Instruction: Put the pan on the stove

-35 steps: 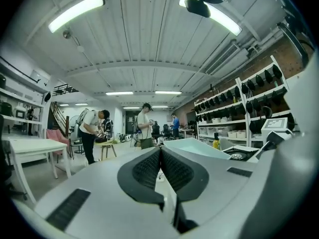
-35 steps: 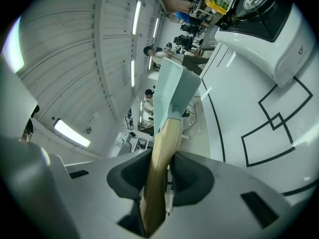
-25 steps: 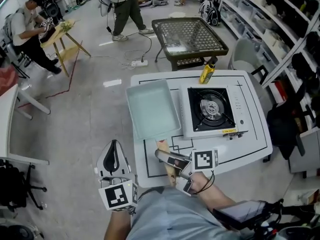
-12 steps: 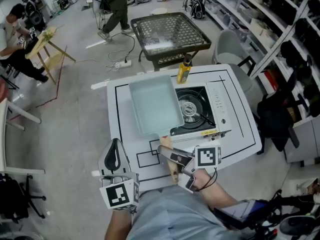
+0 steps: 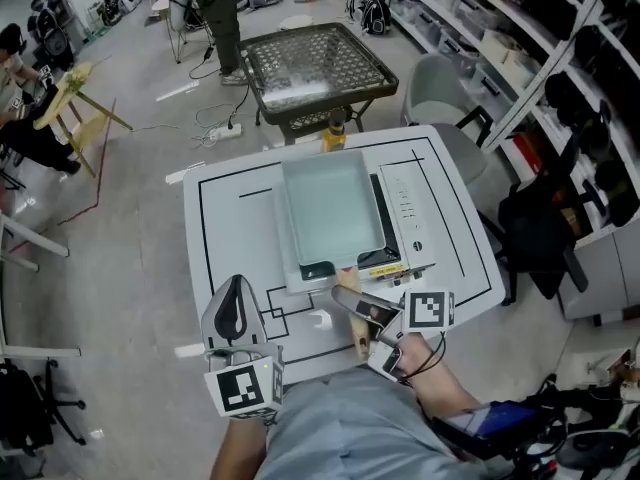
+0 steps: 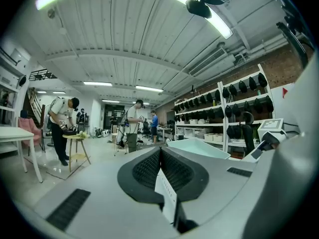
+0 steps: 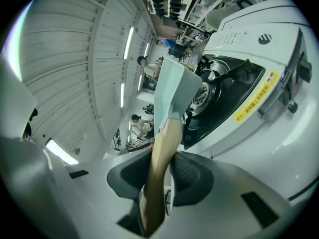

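pan (image 5: 330, 213): matt coating | handle (image 7: 160, 153): smooth wood | stove (image 5: 405, 208): glossy metal

The pan (image 5: 333, 213) was a deep, rectangular tray in pale blue-green with a light wooden handle (image 5: 352, 290) at its near short end. It lay open side up and about level over the stove (image 5: 402, 206), covering most of it, with its long sides running away from the person. The right gripper (image 5: 352, 304) clamped the handle between its jaws. Whether the pan's bottom touched the burner supports could not be told.

The stove was a white, single-burner tabletop unit on a white table (image 5: 235, 230). Its control strip showed to the right of the pan. Black burner parts (image 7: 205, 91) and a yellow label (image 5: 386, 269) showed at the near edge.
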Demonstrator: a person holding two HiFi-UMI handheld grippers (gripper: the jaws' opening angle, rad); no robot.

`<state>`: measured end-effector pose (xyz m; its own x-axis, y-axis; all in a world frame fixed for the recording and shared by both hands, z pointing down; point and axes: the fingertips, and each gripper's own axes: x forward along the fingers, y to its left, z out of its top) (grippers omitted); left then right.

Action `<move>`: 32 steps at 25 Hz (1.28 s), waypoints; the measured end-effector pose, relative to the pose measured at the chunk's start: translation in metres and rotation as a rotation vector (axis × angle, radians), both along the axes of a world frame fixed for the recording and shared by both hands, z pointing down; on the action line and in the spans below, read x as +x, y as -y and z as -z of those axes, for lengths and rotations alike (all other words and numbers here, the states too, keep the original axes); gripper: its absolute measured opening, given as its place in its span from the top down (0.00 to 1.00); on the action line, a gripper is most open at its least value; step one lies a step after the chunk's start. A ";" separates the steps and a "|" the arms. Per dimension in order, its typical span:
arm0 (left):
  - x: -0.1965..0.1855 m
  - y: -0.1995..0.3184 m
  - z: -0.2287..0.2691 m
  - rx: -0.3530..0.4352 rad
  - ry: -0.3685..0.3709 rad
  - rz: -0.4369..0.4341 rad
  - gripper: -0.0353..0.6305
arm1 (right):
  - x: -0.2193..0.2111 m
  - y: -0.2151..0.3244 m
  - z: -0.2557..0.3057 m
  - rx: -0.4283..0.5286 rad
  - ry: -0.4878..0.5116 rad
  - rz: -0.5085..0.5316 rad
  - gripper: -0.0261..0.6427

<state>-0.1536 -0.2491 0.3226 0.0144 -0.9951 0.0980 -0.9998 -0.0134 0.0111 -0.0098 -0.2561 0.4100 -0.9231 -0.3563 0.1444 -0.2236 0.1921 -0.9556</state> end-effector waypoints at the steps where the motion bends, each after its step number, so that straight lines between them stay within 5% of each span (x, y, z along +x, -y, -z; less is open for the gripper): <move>1: 0.005 0.002 -0.001 0.003 -0.004 -0.003 0.92 | 0.006 0.001 -0.002 -0.004 -0.005 -0.003 0.77; 9: 0.035 0.020 -0.006 0.007 -0.025 -0.010 0.92 | 0.038 0.012 -0.019 -0.050 -0.051 -0.007 0.77; 32: 0.040 0.030 -0.018 -0.016 -0.024 0.012 0.92 | 0.042 0.024 -0.033 -0.146 -0.025 0.048 0.75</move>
<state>-0.1141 -0.2788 0.3403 0.0047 -0.9935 0.1141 -0.9994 -0.0007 0.0353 0.0325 -0.2798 0.4428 -0.9341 -0.2850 0.2149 -0.2418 0.0623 -0.9683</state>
